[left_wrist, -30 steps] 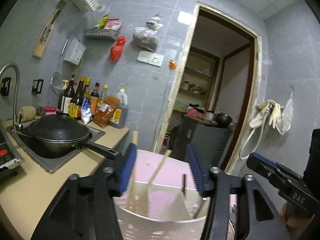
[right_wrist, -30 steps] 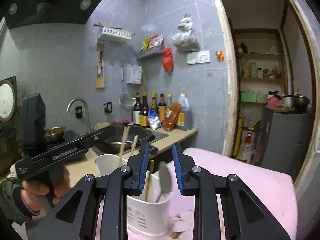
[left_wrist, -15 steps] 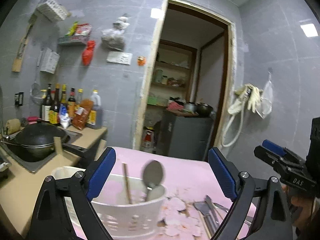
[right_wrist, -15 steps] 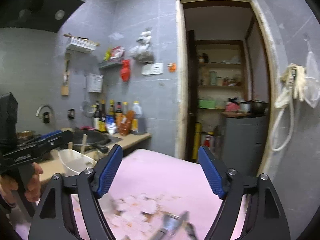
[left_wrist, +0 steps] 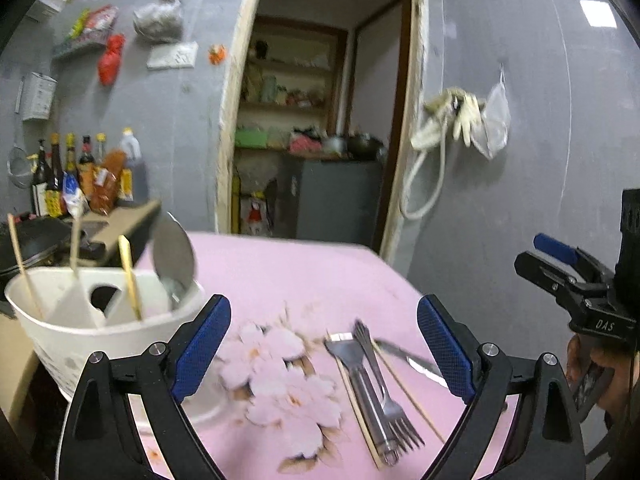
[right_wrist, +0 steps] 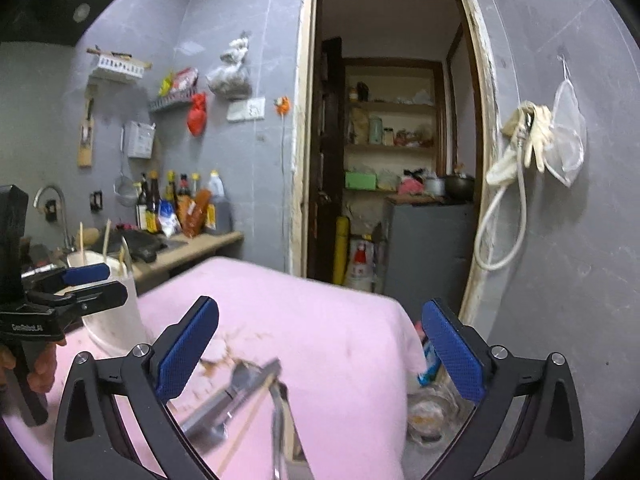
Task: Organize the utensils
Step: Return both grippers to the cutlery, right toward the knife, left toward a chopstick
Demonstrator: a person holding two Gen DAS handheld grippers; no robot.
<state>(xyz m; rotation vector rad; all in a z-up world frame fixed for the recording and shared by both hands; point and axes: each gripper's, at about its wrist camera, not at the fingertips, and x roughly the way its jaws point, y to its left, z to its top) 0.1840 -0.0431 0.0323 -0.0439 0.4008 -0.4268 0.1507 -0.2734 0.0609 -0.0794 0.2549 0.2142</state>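
Forks point(left_wrist: 378, 396) lie dead ahead of my left hand-held gripper point(left_wrist: 326, 354) — handles pointing away.
Both my hand-held grippers gape empty; right one point(right_wrist: 320, 354) looks equally near — holder point(left_wrist: 100, 316) sits left.

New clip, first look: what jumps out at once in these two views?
The pink cloth over the table dominates both views. In the left wrist view, loose forks and chopsticks lie on it between the open left tongs, with the white utensil holder at the left holding a spoon. The right tongs gape open too.

Holder point(left_wrist: 100, 332) left of loose cutlery point(left_wrist: 372, 384)
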